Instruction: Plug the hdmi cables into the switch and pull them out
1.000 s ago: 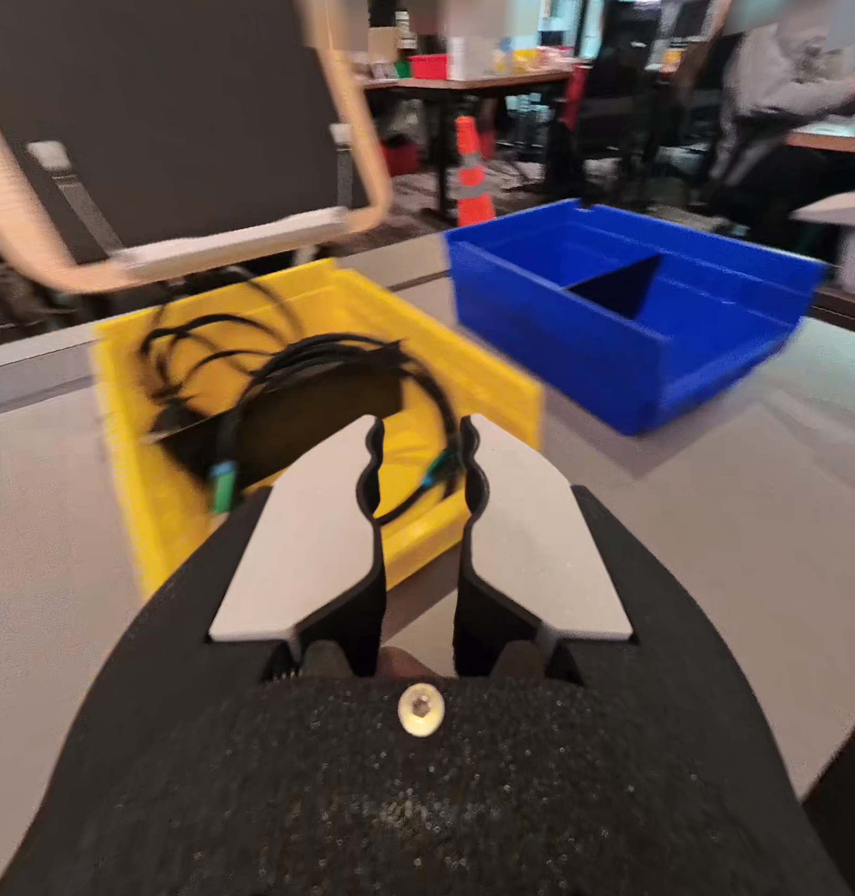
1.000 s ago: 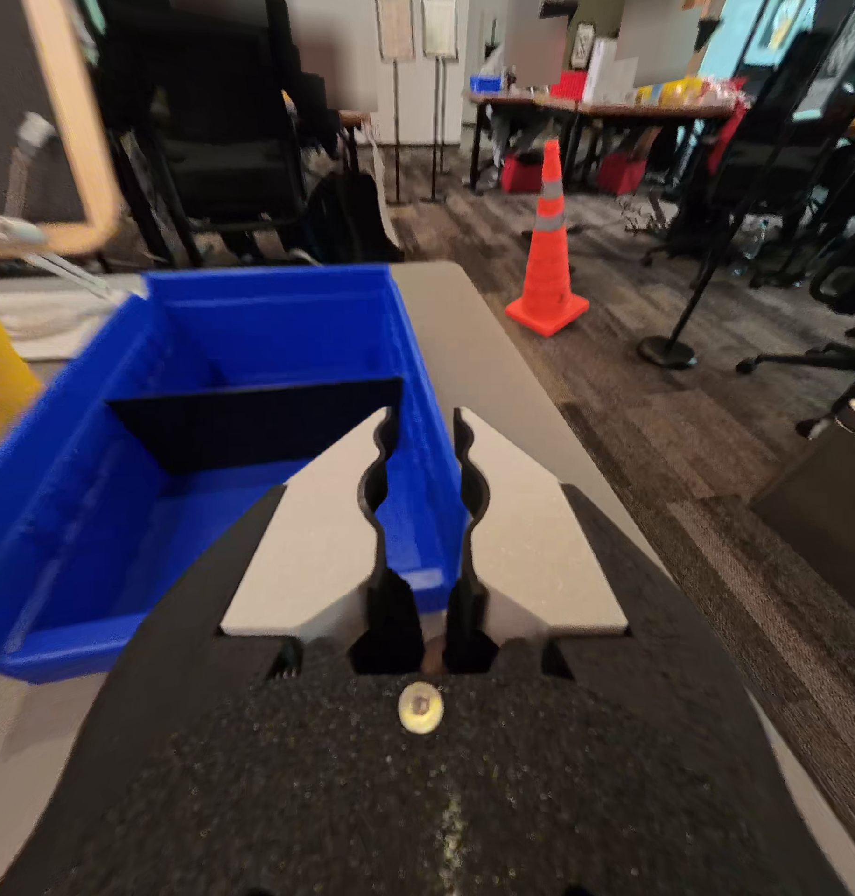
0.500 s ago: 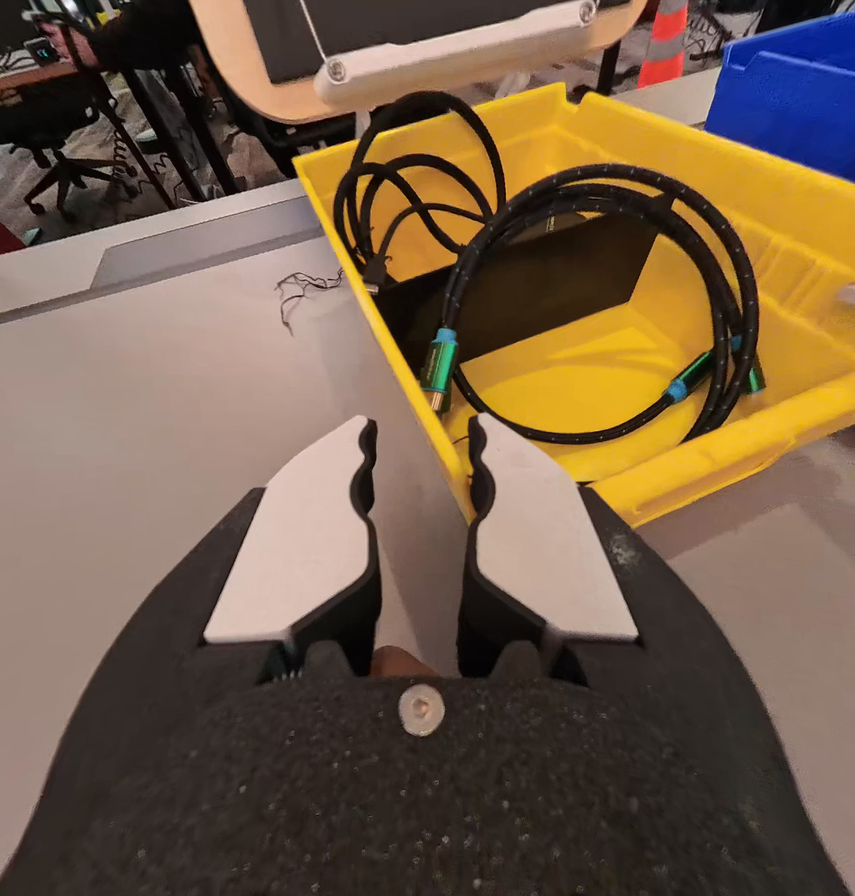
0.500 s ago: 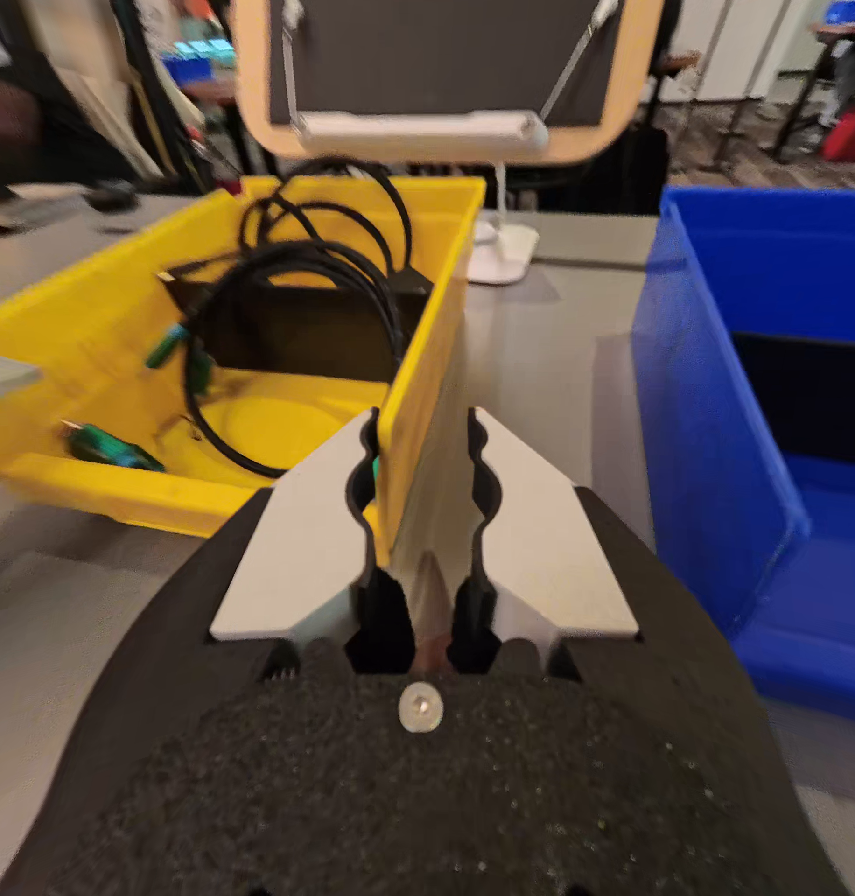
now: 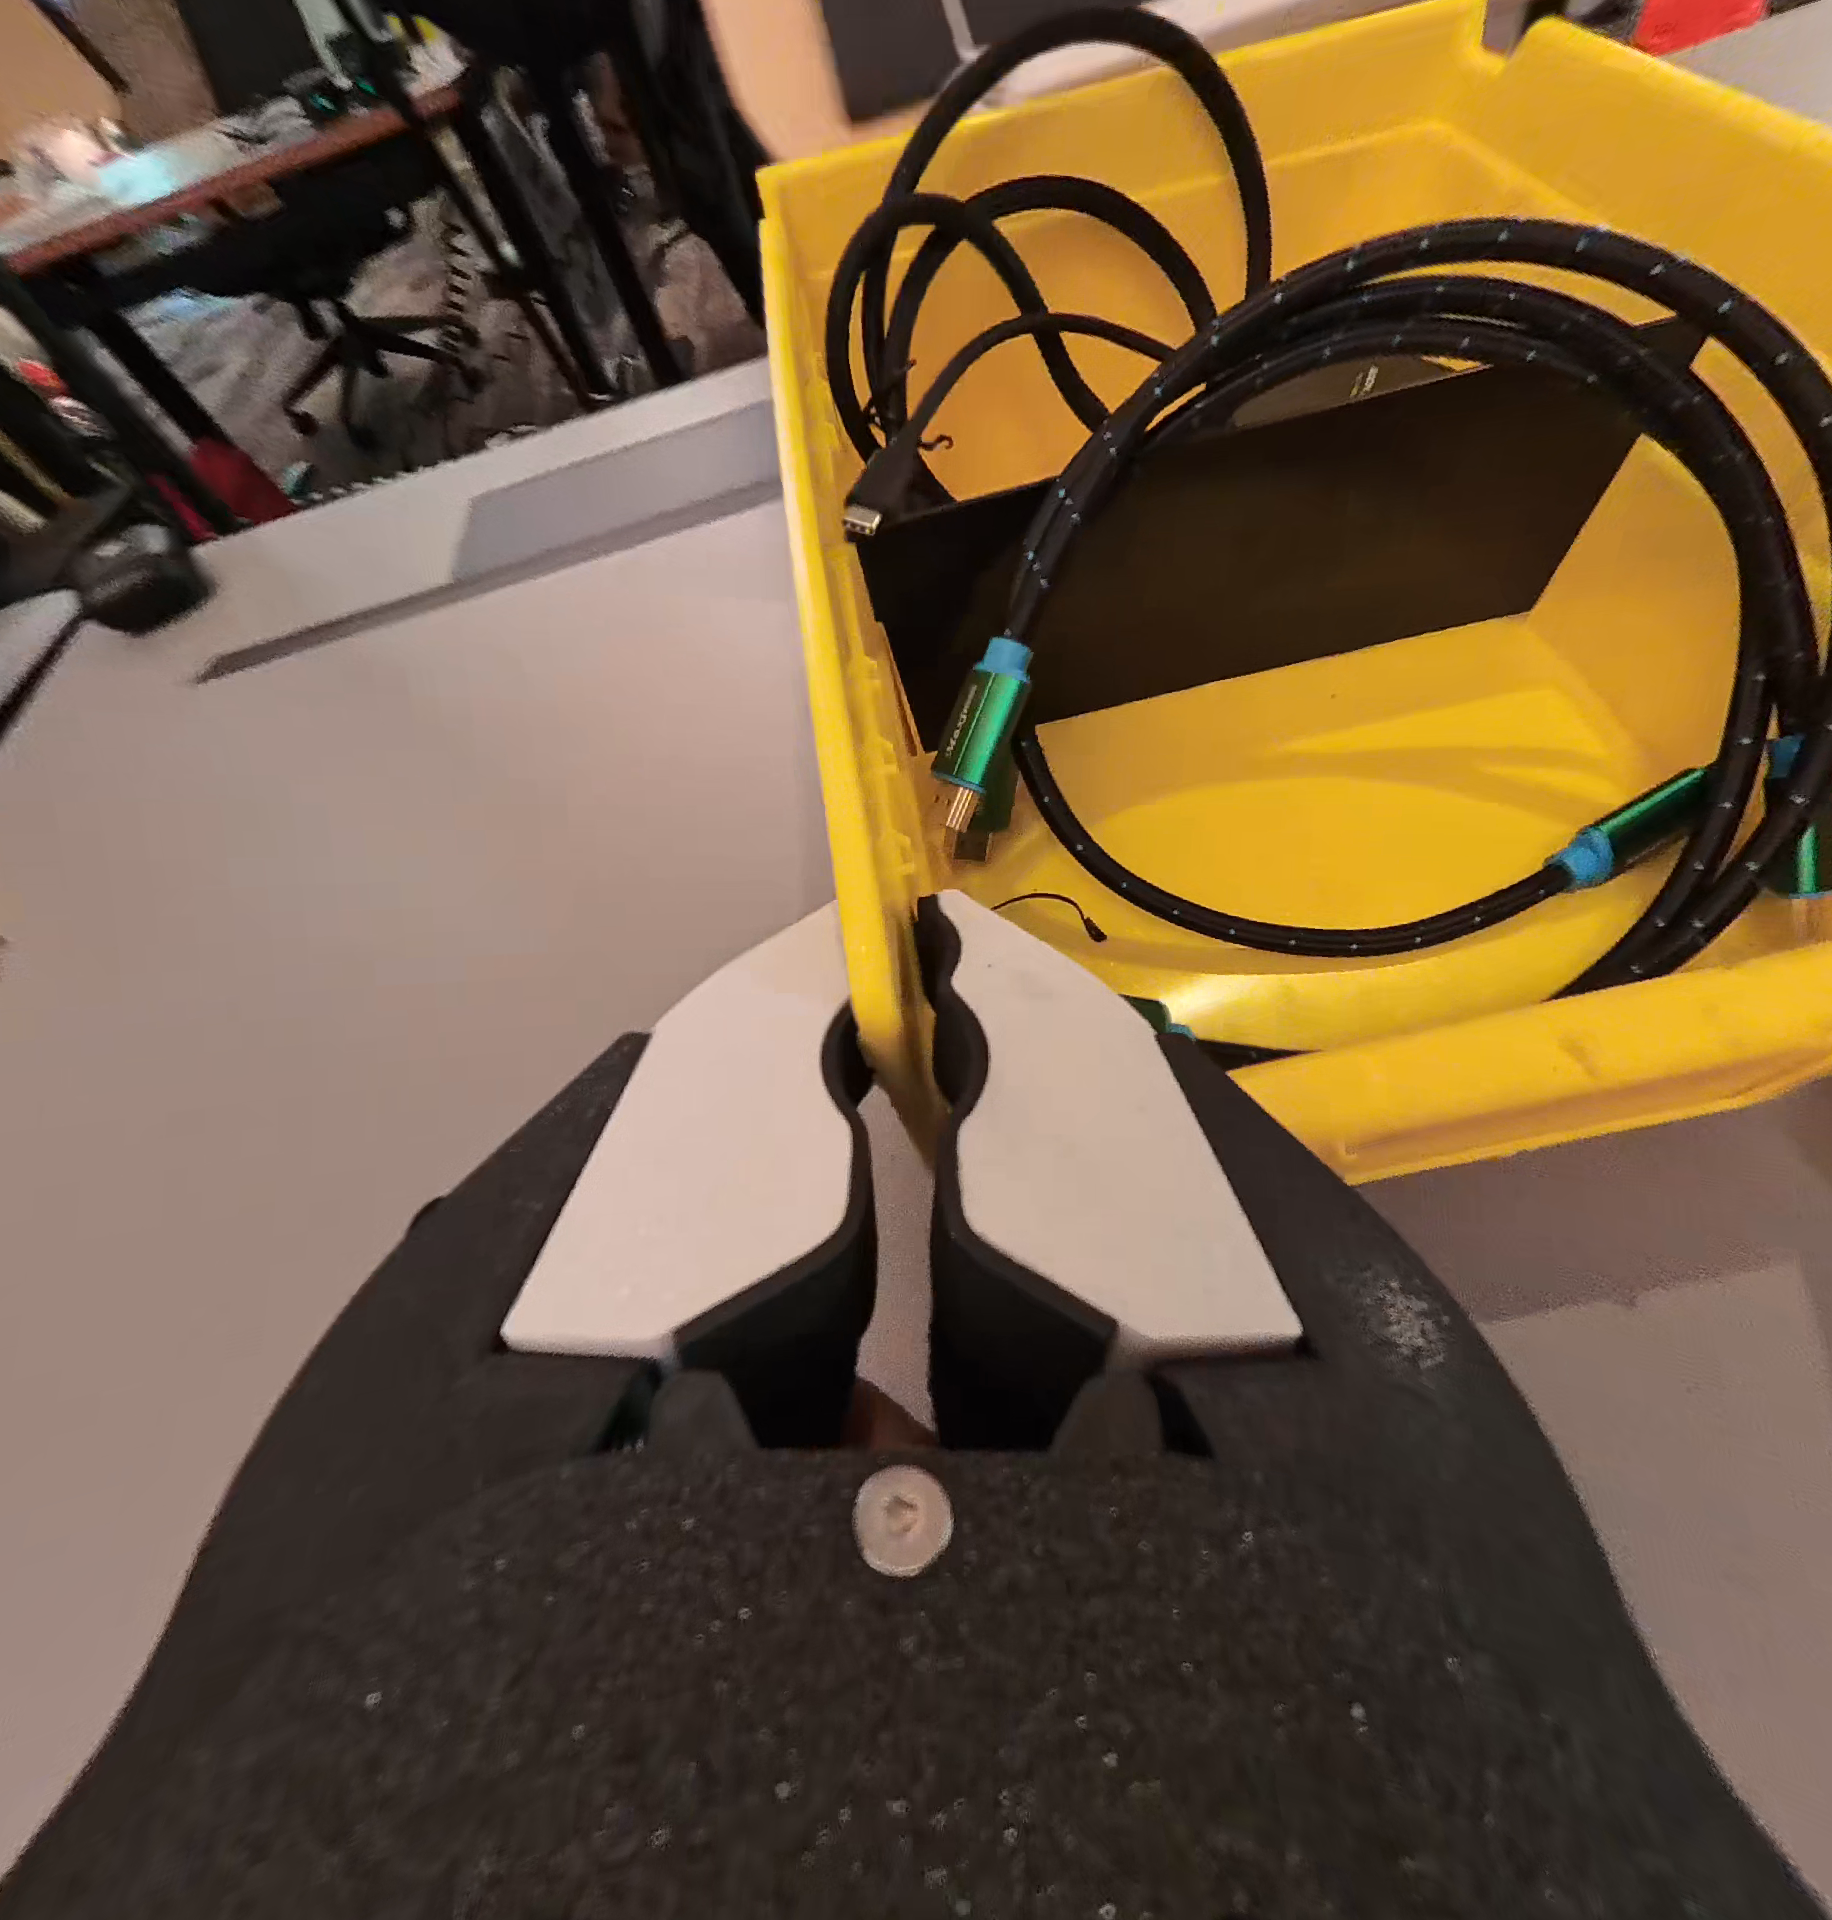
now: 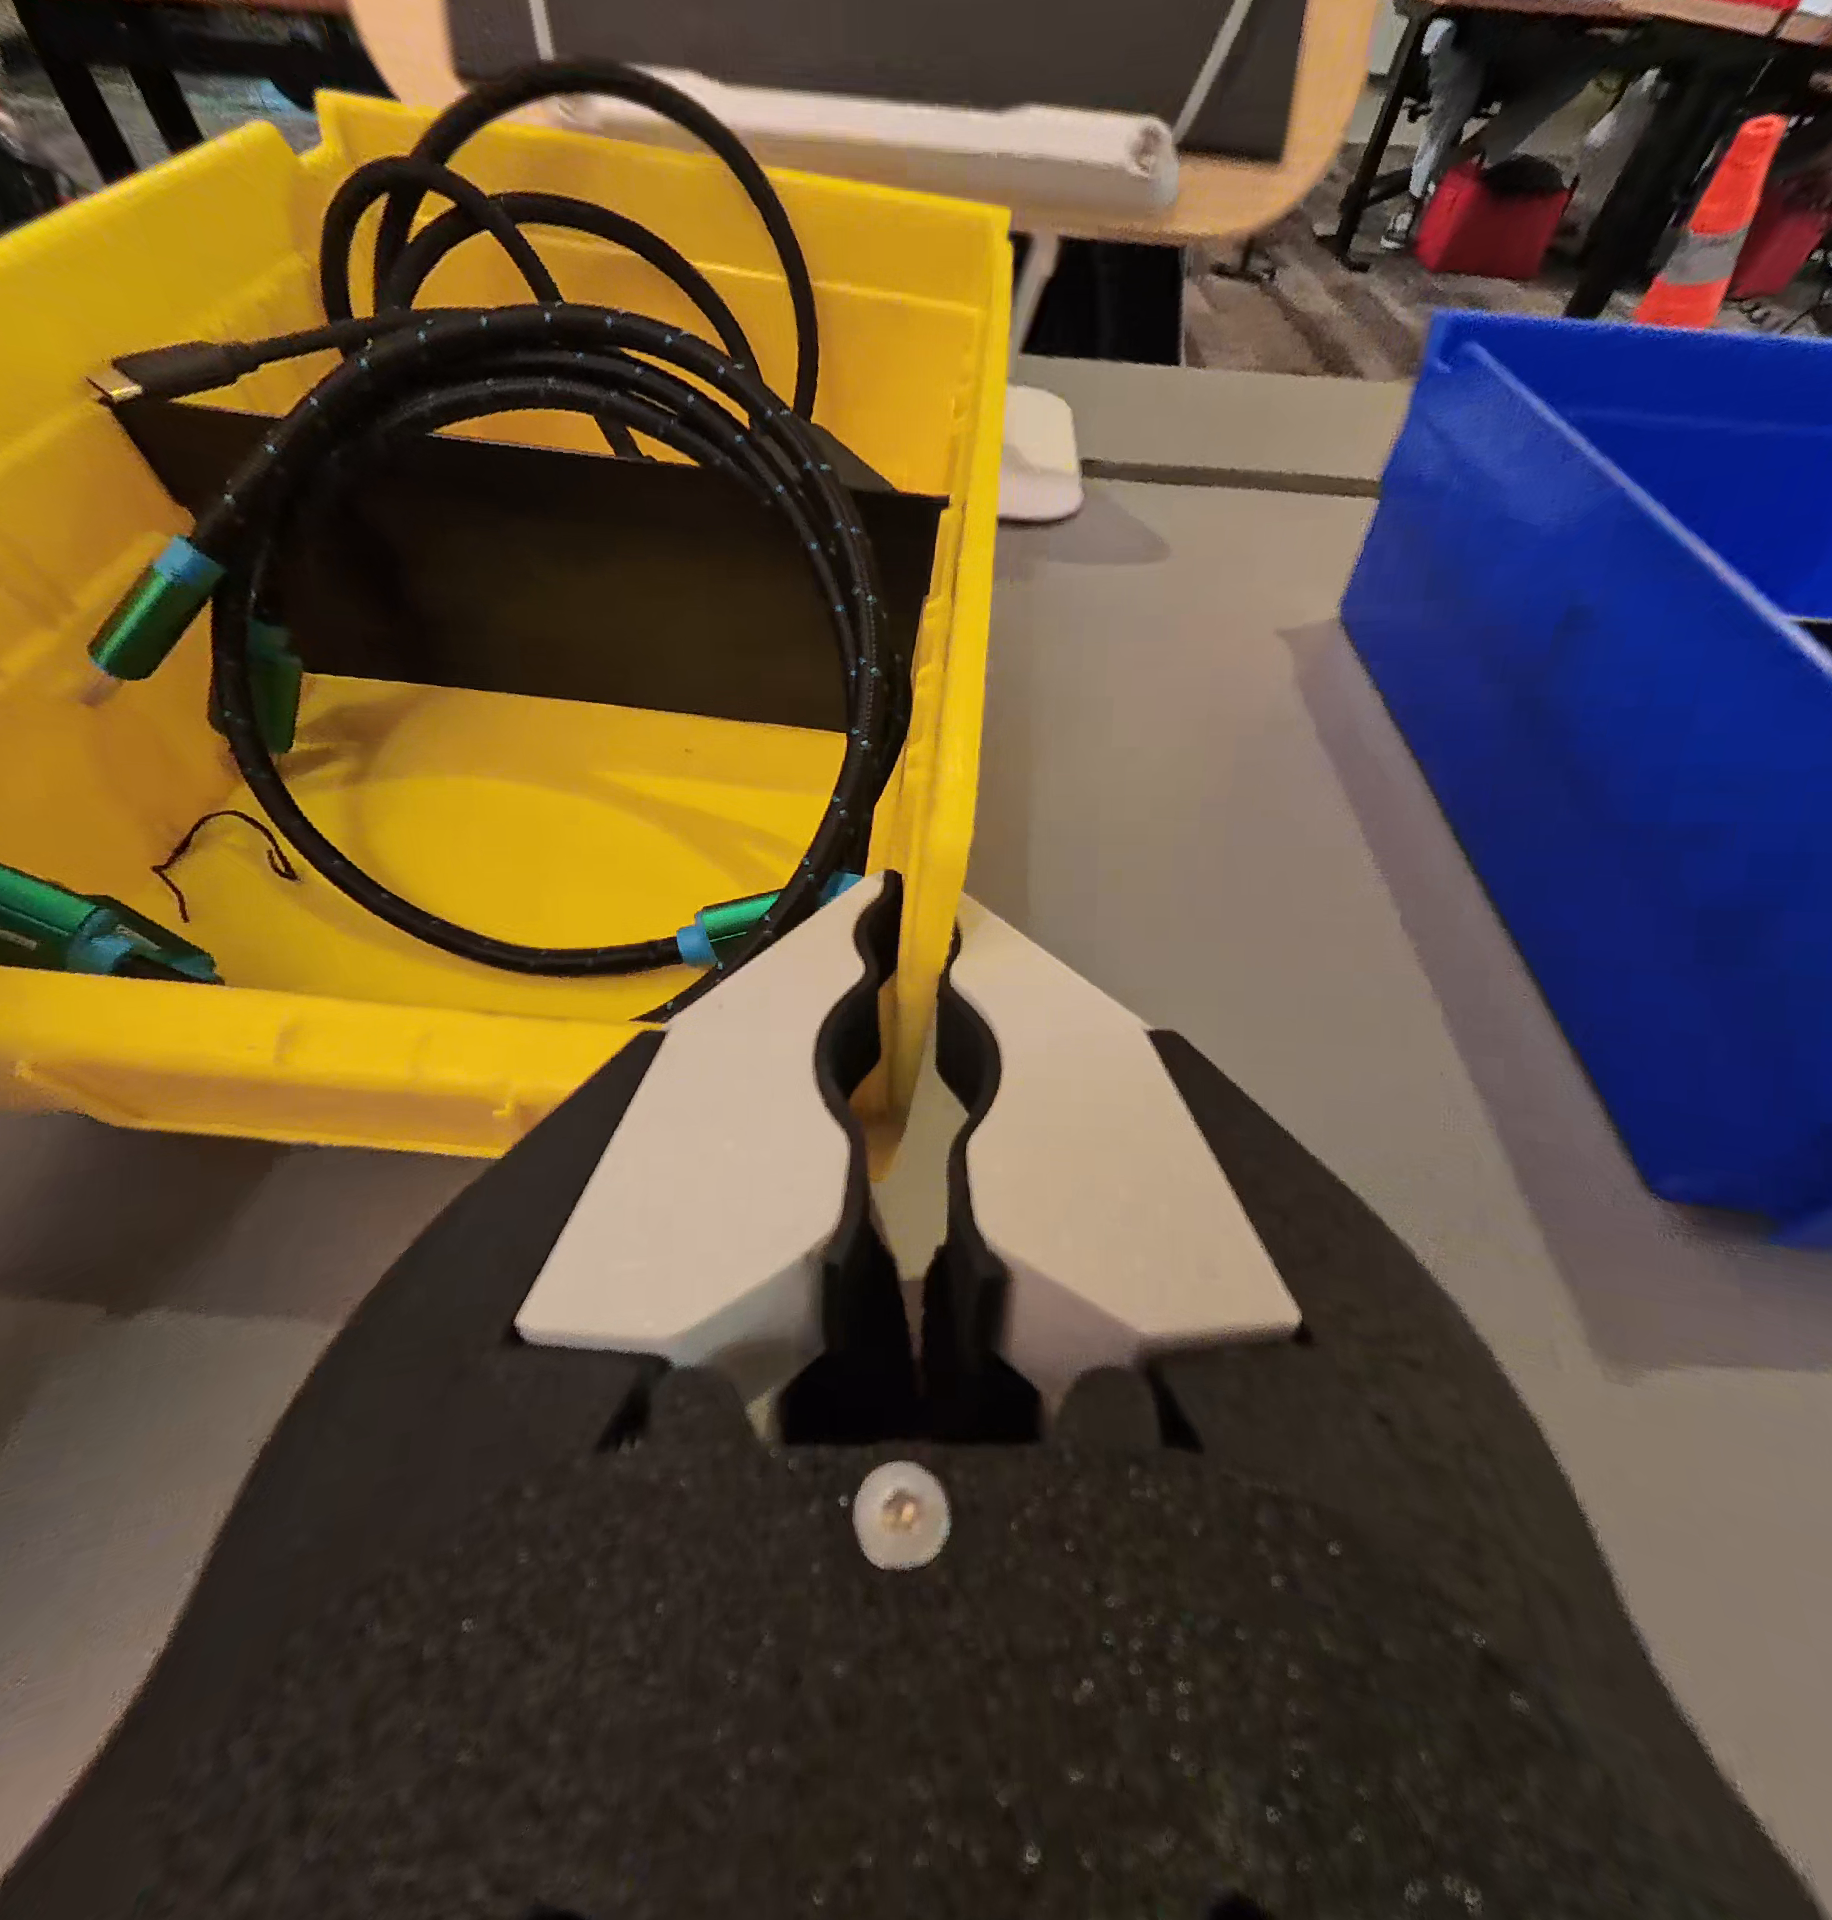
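A yellow bin (image 5: 1514, 1060) stands on the grey table. It holds coiled black braided HDMI cables (image 5: 1307, 940) with green plugs (image 5: 979, 717) and a thinner black cable (image 5: 995, 208), draped over a black divider (image 5: 1307, 561). My left gripper (image 5: 896, 925) is shut on the bin's left wall (image 5: 839, 623), one pad on each side of it. My right gripper (image 6: 917, 914) is shut on the bin's right wall (image 6: 953, 623) in the same way. The cables (image 6: 538, 343) and a green plug (image 6: 735, 920) lie just inside that wall. I cannot make out the switch for certain.
A blue bin (image 6: 1618, 779) stands to the right of the yellow one, with a strip of bare table (image 6: 1151, 779) between them. A white stand base (image 6: 1037, 457) sits behind the gap. An orange cone (image 6: 1712, 229), chairs and desks are beyond the table. Left tips to right tips: about 20 cm.
Both grippers swung toward the yellow bin, came down over its side walls and closed from open onto them, the left on the left wall, the right on the right wall.
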Available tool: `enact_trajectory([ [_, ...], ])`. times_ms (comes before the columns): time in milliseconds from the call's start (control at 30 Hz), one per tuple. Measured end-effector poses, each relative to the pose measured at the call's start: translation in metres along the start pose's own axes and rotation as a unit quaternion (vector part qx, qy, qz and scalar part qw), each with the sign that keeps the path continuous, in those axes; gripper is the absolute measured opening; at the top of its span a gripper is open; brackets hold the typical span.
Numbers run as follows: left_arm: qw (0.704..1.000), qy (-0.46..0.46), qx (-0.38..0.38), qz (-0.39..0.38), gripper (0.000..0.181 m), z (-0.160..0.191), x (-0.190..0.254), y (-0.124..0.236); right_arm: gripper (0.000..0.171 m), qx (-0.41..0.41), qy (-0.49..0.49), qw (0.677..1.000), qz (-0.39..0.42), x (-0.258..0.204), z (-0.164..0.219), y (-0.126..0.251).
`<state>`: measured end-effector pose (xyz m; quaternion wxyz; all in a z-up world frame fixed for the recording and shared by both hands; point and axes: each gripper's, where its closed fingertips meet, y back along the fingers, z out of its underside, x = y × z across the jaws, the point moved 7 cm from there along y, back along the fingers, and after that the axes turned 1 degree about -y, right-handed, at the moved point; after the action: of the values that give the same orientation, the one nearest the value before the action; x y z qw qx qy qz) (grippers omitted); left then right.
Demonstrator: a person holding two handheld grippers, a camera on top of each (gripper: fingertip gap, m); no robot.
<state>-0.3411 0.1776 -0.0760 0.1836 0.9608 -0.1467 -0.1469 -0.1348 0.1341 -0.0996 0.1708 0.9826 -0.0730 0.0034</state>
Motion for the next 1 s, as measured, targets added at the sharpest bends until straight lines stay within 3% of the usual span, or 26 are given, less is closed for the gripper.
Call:
enact_trajectory([
  [267, 0.998, 0.03, 0.019, -0.05, 0.004, 0.027, -0.143, 0.014, 0.002, 0.021, 0.03, 0.999, -0.038, -0.144, -0.033, -0.007],
  [400, 0.999, 0.012, 0.006, -0.048, 0.003, 0.044, -0.188, 0.009, 0.002, -0.012, 0.024, 0.998, -0.056, -0.195, -0.021, -0.021],
  [467, 0.998, 0.047, -0.006, -0.036, 0.002, 0.053, -0.202, 0.004, 0.005, -0.042, 0.013, 0.996, -0.076, -0.212, -0.006, -0.027],
  [533, 0.996, 0.078, -0.044, -0.022, 0.003, 0.066, -0.209, -0.004, 0.005, -0.019, 0.007, 0.997, -0.079, -0.219, -0.005, -0.025],
  [767, 0.992, 0.117, -0.044, -0.022, 0.003, 0.07, -0.215, -0.004, 0.013, -0.066, 0.001, 0.978, -0.198, -0.215, -0.012, -0.023],
  [900, 0.99, 0.134, -0.04, -0.025, 0.003, 0.07, -0.214, -0.003, 0.028, -0.085, -0.031, 0.951, -0.297, -0.187, -0.02, -0.003],
  [1000, 0.988, 0.145, -0.044, -0.027, 0.004, 0.071, -0.213, -0.002, 0.045, -0.084, -0.042, 0.946, -0.311, -0.14, -0.028, 0.012],
])
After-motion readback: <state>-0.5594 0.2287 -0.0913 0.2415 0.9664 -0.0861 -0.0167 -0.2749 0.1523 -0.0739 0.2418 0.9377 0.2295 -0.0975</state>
